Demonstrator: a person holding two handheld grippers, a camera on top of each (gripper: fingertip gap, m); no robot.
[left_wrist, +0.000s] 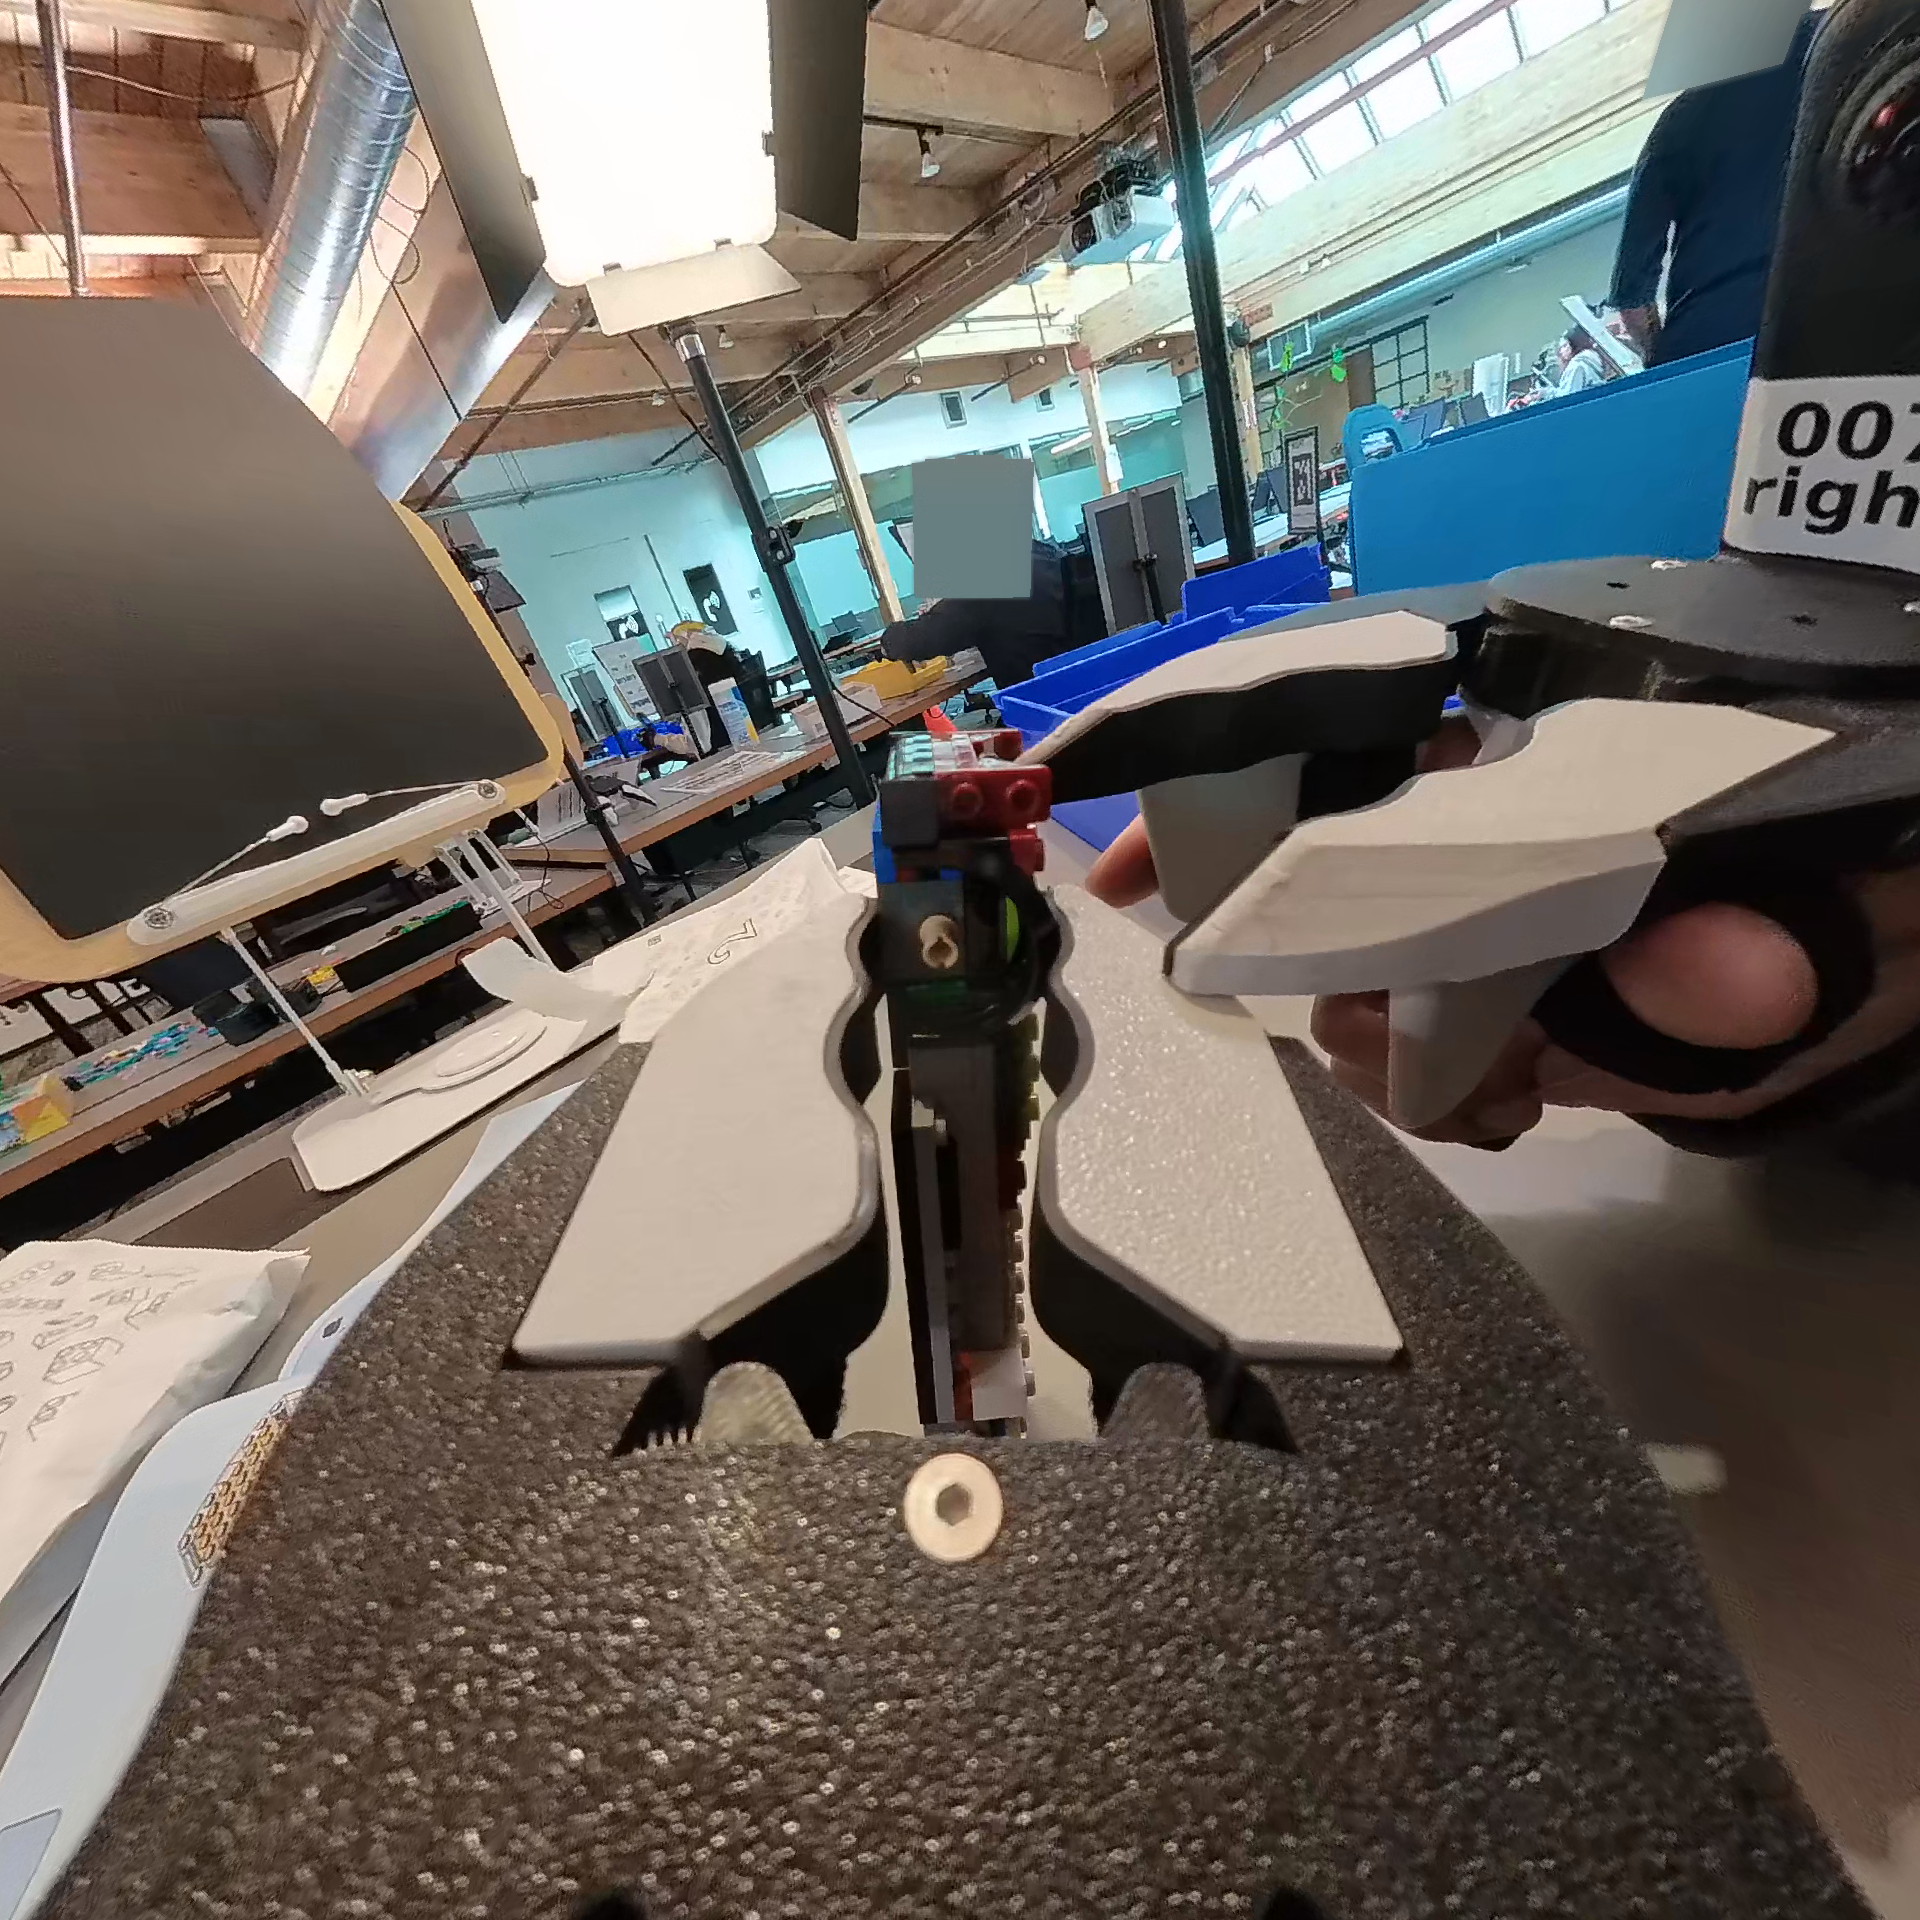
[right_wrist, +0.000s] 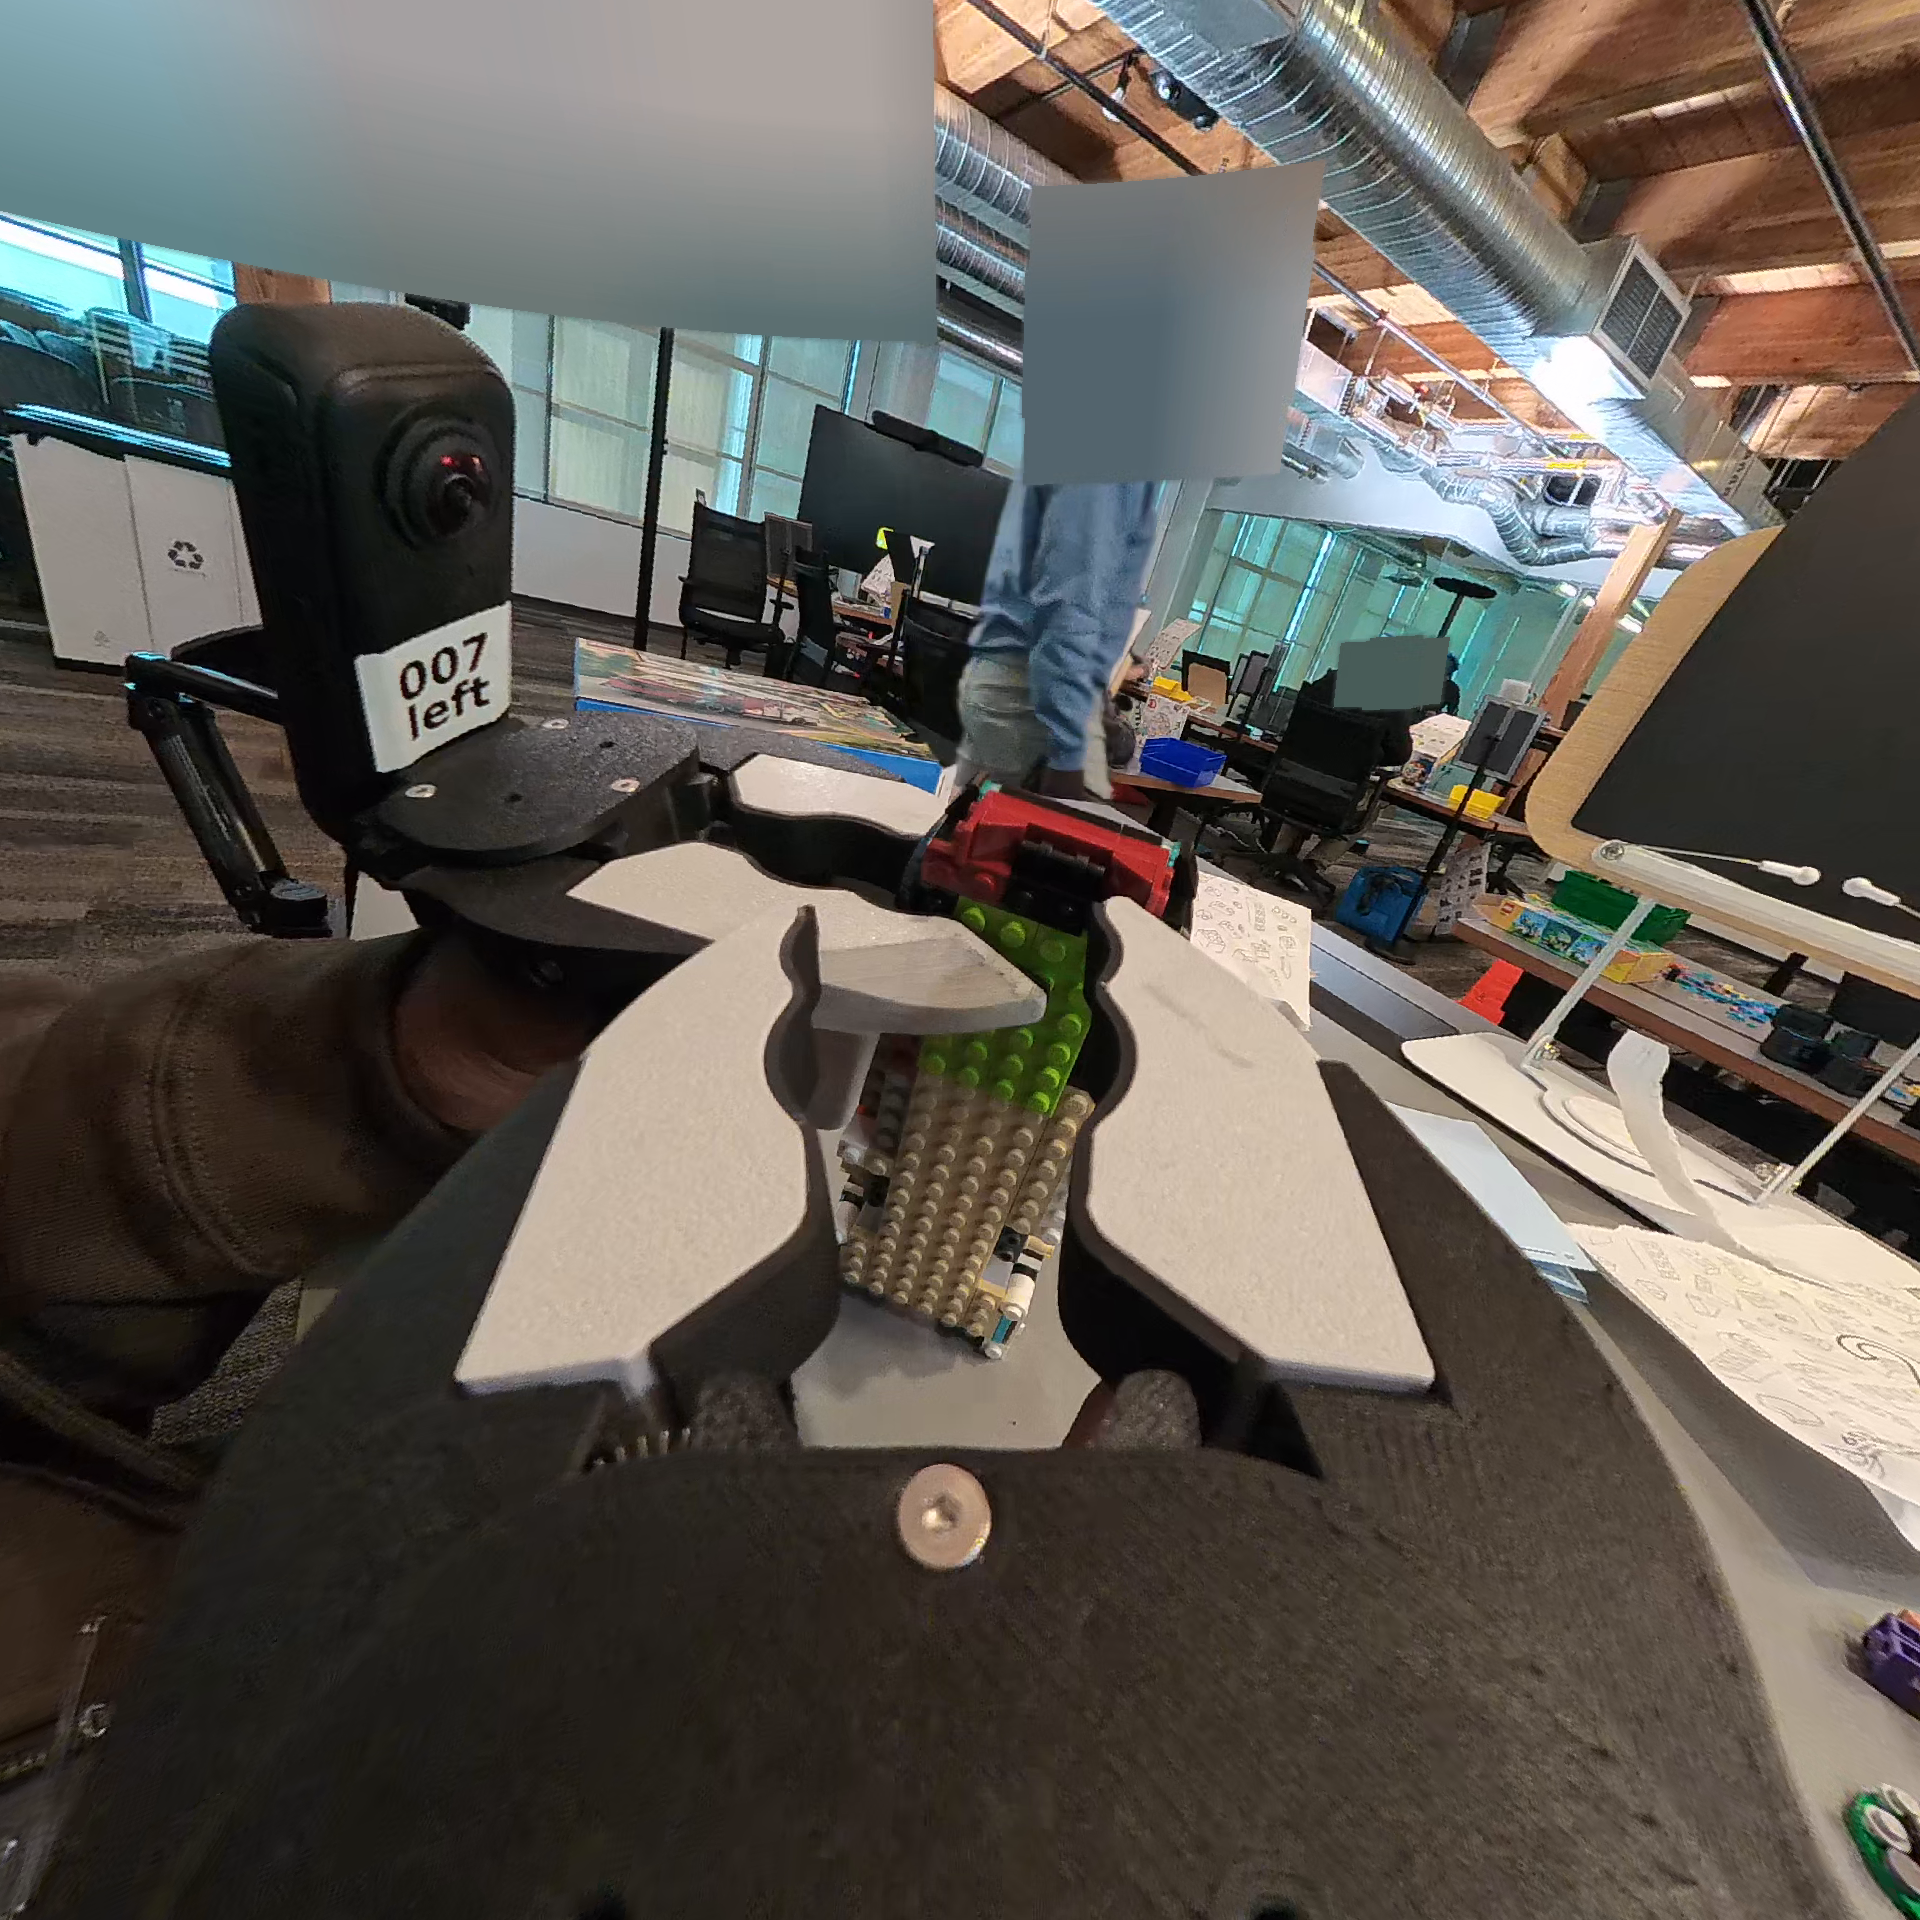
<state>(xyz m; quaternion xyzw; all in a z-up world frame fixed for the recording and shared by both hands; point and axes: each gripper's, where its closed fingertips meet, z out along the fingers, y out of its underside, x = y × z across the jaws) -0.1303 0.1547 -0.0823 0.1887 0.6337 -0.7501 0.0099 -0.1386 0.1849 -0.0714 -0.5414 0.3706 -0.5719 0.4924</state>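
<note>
Brick model (left_wrist: 961, 997), a long narrow build of toy bricks, sits lengthwise in the left gripper (left_wrist: 961, 935), its long axis running straight out along the two fingers and up away from the table (right_wrist: 1558, 1174). Its far end, a red and black block with a blue side, sticks out past the fingertips; its near end reaches back toward the gripper's body. Both left fingers (left_wrist: 748, 1122) press against its flat sides, so that claw is pinching the model.

From the right wrist view the same model (right_wrist: 997, 1164) shows its studded face: tan plate near, lime green plate farther out, red block at the tip. The right gripper (right_wrist: 951, 987) comes at it crosswise (roughly square to the left one). Its fingers are spread, standing either side of the model's width; in the left wrist view its far finger tip (left_wrist: 1029, 769) lies against the red bricks on top while the near finger stands off to the side, so it is not clamped.

Room is tight at the tip, where the four fingers crowd together. Printed paper sheets (right_wrist: 1766, 1351) lie on the table to the right, beside a white stand base (right_wrist: 1496, 1091) holding a dark panel (left_wrist: 208, 623). Blue bins (left_wrist: 1101, 675) sit beyond the model.
</note>
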